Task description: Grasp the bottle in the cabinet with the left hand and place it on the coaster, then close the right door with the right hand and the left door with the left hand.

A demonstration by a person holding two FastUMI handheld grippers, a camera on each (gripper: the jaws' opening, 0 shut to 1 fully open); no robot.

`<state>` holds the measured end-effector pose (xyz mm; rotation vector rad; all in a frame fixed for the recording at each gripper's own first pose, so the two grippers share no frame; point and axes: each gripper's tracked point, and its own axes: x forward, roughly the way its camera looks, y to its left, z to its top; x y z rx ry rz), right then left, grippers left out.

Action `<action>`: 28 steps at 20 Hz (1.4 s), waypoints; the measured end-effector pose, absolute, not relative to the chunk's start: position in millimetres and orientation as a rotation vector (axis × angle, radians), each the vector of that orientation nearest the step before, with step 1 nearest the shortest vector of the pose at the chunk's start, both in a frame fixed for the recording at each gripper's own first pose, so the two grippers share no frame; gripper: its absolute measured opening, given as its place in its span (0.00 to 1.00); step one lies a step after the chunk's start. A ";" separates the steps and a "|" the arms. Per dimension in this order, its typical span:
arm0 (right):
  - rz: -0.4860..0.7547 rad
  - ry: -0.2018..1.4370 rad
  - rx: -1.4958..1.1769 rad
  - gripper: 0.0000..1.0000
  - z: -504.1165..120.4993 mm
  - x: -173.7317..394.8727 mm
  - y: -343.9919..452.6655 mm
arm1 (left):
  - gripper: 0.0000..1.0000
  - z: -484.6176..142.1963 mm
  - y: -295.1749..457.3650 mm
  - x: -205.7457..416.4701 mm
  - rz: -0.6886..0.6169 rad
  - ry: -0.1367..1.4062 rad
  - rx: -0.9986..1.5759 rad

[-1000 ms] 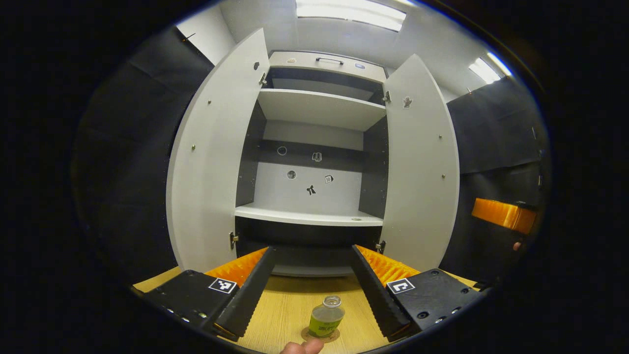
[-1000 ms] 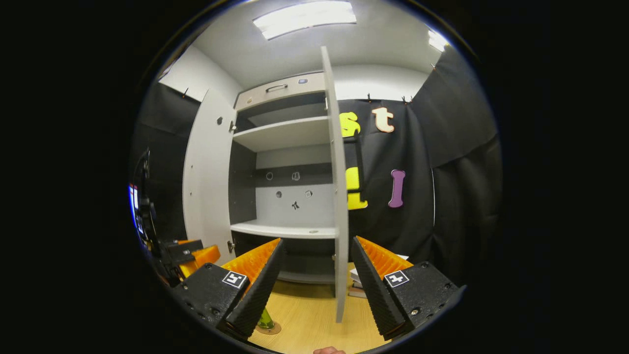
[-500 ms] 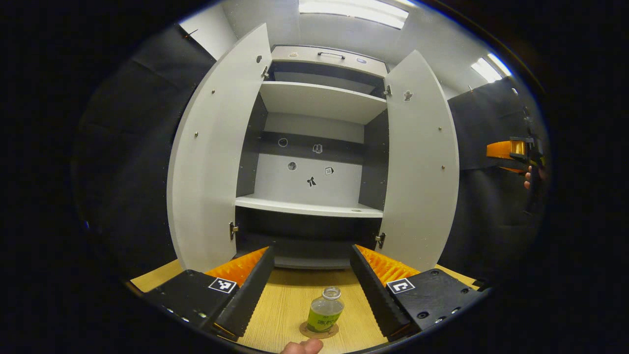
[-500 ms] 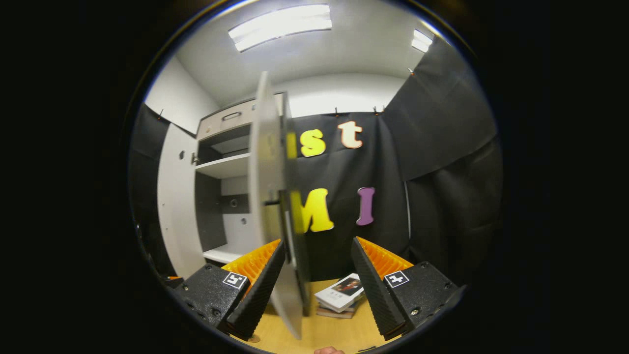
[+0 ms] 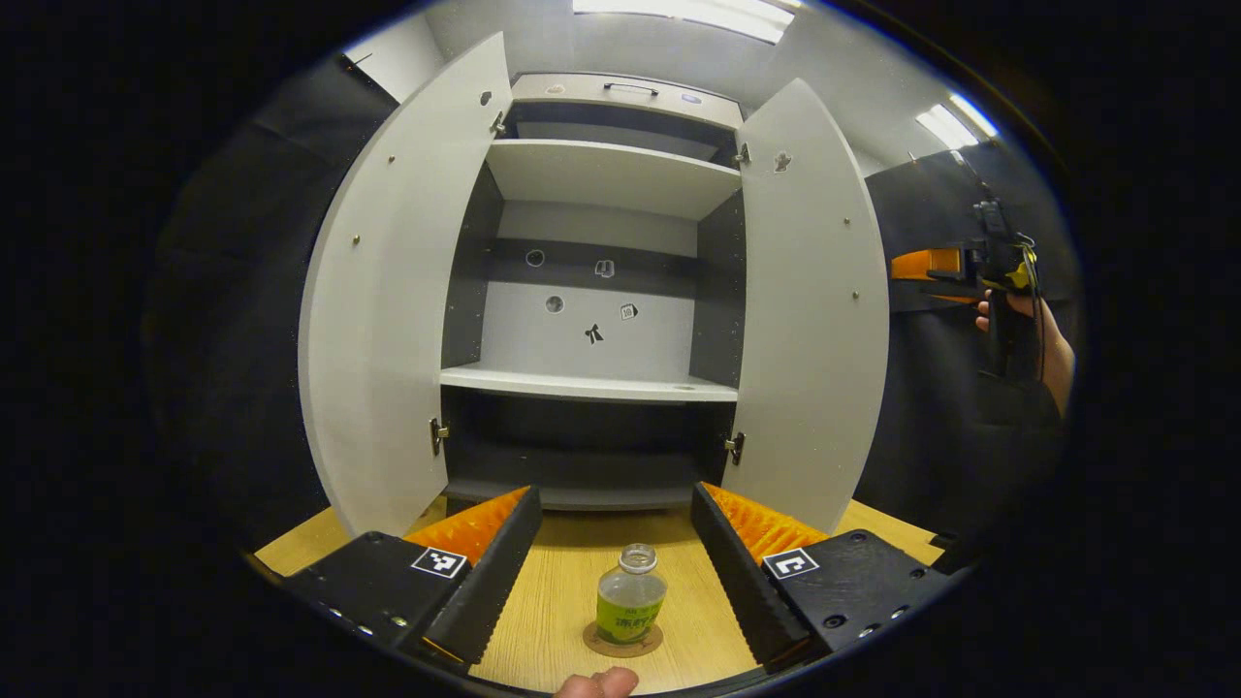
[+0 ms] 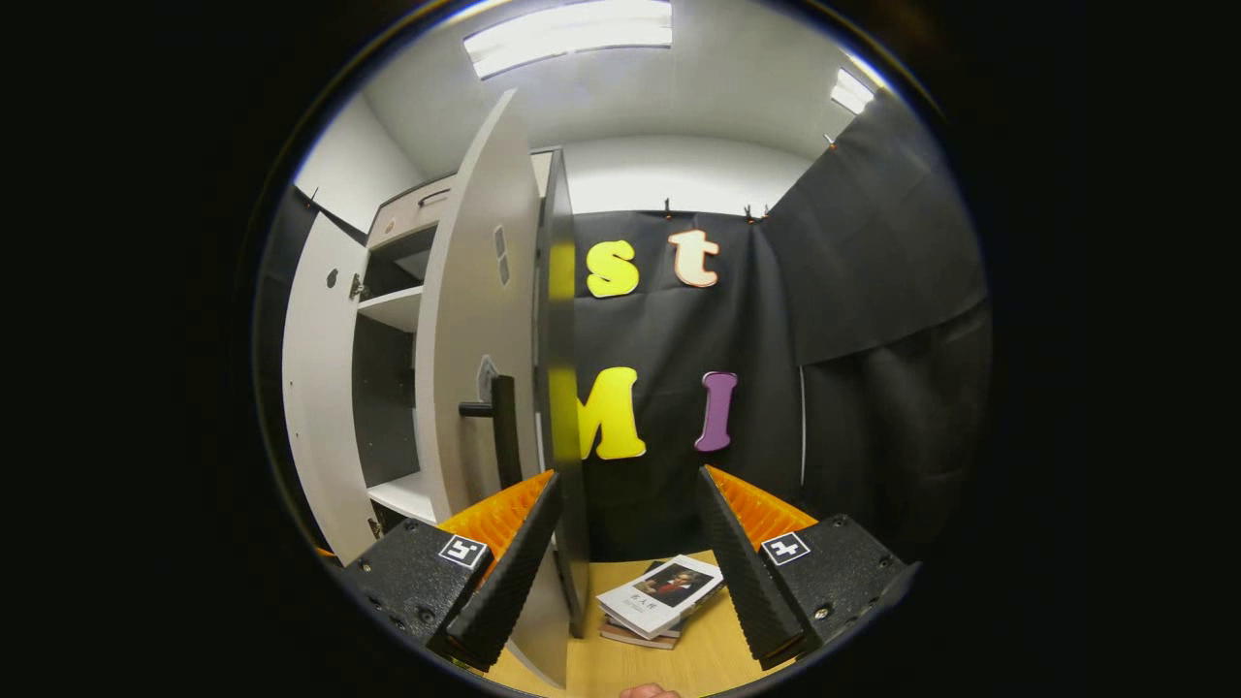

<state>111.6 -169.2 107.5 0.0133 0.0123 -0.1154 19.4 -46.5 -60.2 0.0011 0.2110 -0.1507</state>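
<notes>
A small clear bottle (image 5: 630, 603) with a green label stands upright on a round coaster (image 5: 622, 641) on the wooden table. My left gripper (image 5: 614, 491) is open, its fingers to either side of the bottle and apart from it. The cabinet (image 5: 591, 388) has its left door (image 5: 378, 310) and right door (image 5: 810, 310) wide open. In the right gripper view, my right gripper (image 6: 629, 475) is open at the outer face of the right door (image 6: 475, 320), near its dark handle (image 6: 502, 427). Its left finger is close beside the door's edge.
Farther off at the right of the left gripper view, a hand (image 5: 1042, 339) holds the right gripper (image 5: 936, 264). A small stack of books (image 6: 664, 596) lies on the table (image 5: 567, 601) right of the cabinet. The shelves (image 5: 582, 385) hold nothing.
My right gripper has swung from facing the door's edge to its outer side, and the handle has come into view. The left gripper has drawn back from the bottle.
</notes>
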 end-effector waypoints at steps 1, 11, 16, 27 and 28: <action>-0.102 0.014 0.004 0.84 106.7 113.1 -163.8 | 0.95 -61.4 -47.3 19.5 -0.154 0.212 0.006; -0.057 0.009 -0.094 0.82 107.2 111.7 -121.9 | 0.95 -61.5 -56.7 26.2 -0.200 0.202 0.015; 0.097 0.048 -0.023 0.82 93.6 124.4 -54.4 | 0.95 -61.6 -49.1 23.0 -0.183 0.201 0.018; 0.154 0.032 -0.005 0.84 82.4 144.3 -30.8 | 0.95 -55.8 -30.3 19.8 -0.126 0.191 0.030; 0.148 0.032 -0.004 0.84 82.0 140.7 -34.8 | 0.95 -55.4 -31.5 19.8 -0.127 0.191 0.032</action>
